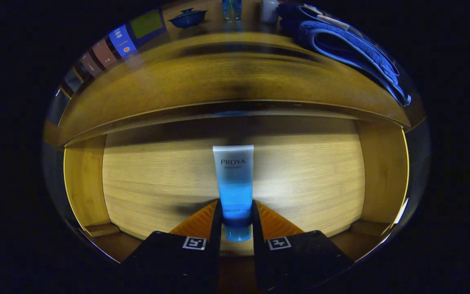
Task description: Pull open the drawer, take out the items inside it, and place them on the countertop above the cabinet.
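The tube (233, 179) lies in the open drawer (157, 179), cap end toward me, crimped end pointing at the drawer's back. My gripper (236, 220) is closed narrowly around the lower body and cap; both fingers appear to press its sides, so I judge the grasp made low for a straight lift. The tube is soft, smooth plastic, translucent blue fading to a frosted pale top, flat at the crimp. The drawer floor is light wood with fine grain; its walls are darker. Above sits the wooden counter (235, 77), curved by the lens, carrying a folded blue towel (353, 49) and a small blue lidded bowl (187, 18).
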